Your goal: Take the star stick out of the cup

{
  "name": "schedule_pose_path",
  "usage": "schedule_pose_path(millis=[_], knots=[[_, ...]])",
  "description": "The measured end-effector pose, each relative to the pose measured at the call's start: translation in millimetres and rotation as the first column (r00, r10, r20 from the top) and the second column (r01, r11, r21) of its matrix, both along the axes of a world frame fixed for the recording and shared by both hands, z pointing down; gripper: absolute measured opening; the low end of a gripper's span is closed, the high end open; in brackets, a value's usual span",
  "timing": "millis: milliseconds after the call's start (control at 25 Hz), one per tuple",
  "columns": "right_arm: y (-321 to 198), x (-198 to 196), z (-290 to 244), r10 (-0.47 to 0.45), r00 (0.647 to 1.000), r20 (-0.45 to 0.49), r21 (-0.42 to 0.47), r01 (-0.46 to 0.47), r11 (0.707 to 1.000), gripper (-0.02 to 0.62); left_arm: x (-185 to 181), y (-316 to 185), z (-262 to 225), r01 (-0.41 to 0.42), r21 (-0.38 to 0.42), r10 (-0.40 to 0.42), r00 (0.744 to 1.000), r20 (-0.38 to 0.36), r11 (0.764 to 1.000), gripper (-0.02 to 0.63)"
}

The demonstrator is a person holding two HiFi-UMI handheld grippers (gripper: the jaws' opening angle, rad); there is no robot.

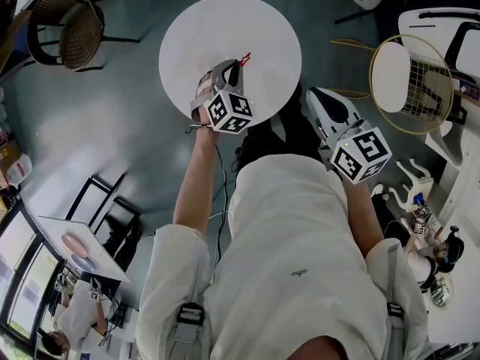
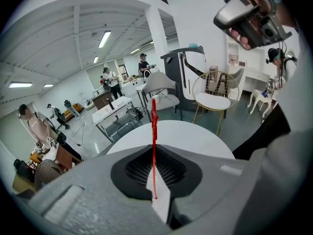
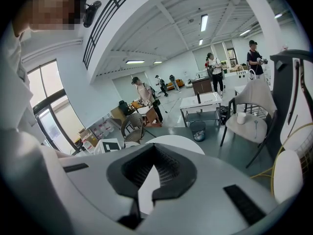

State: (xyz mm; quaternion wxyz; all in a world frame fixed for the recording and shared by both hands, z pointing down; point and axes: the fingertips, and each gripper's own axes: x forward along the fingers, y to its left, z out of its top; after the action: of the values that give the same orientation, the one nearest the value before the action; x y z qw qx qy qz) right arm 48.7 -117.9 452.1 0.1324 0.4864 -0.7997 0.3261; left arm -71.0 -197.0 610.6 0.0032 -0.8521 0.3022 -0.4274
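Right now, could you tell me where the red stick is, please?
The red stick is pinched in the left gripper, over the near edge of the round white table, just left of centre in the head view.

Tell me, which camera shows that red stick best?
The left gripper view: the red stick shows along its length, pinched by the left gripper. The head view catches only its tip; the right gripper view misses it.

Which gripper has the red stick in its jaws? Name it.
The left gripper: the red stick stands pinched between its jaws. The right gripper has nothing between its jaws.
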Motion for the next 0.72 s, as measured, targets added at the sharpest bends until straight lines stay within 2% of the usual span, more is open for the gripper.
schedule_pose_path(millis=[320, 720], knots=[[1, -1, -4, -0.007, 1.000, 0.000, 0.015, 0.007, 1.000, 0.008, 1, -1, -14, 0.018, 0.013, -0.017, 0.999, -0.044, 1.000, 0.020], [1, -6, -15, -0.039, 0.999, 0.006, 0.052, 0.038, 0.998, 0.006, -11, -2, -45, 0.102, 0.026, -0.098, 0.986, -0.133, 0.994, 0.020]])
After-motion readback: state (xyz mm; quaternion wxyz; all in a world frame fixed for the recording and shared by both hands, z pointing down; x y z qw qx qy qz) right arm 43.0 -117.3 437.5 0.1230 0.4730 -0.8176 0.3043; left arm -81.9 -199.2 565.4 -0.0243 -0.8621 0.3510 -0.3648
